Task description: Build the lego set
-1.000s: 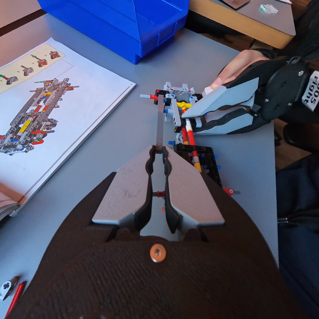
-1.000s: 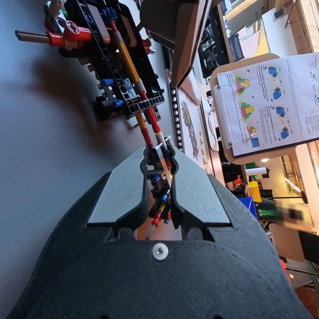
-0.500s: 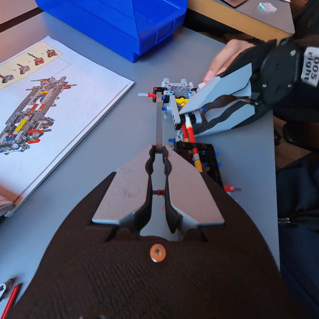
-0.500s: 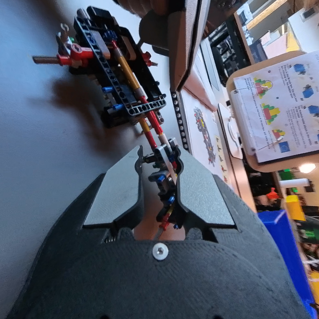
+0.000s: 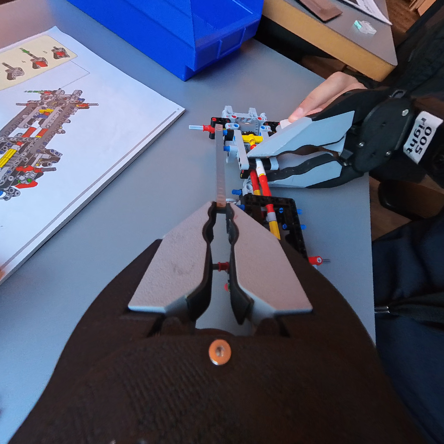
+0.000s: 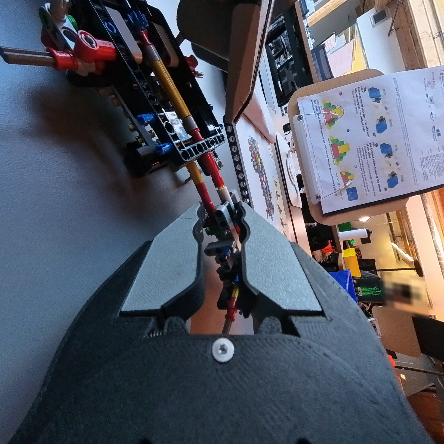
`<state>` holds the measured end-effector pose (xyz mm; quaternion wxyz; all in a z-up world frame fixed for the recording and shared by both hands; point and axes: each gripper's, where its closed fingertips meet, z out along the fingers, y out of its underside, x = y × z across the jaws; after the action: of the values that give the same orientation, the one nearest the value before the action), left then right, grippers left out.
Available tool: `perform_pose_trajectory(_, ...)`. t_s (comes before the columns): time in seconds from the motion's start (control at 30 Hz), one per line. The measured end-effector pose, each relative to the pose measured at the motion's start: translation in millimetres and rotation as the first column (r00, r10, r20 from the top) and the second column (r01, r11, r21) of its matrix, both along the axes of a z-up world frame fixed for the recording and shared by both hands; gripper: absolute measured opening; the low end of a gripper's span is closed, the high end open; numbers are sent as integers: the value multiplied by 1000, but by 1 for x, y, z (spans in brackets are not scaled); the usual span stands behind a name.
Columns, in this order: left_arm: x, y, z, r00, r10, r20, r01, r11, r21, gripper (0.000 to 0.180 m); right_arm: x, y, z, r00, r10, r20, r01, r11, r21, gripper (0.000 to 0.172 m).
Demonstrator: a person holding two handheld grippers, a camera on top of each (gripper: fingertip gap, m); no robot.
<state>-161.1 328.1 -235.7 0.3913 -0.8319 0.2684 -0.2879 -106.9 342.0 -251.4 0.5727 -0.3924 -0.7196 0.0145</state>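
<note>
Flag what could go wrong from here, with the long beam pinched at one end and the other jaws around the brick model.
1. The left gripper pinches only the near end of the long dark studded beam, so it could pivot or slip.
2. The right gripper closes on the grey end of the multicoloured brick model; squeezing may pop pieces apart.
3. The black frame lies near the grey table's edge and could get pushed off.

Long dark holed beam (image 5: 220,165) beside multicoloured brick assembly (image 5: 249,144)
</note>
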Motion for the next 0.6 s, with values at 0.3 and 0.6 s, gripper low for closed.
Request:
perform_pose_trajectory(0.3, 0, 4, 0, 1000, 9, 2, -9, 1000, -4, 5, 0, 3, 0, 1000, -15, -3, 15, 1000, -1, 24)
perform_pose_trajectory(0.6, 1, 3, -2, 997, 5, 76, -1, 999, -48, 5, 1, 3, 0, 1000, -15, -5, 15, 1000, -14, 23)
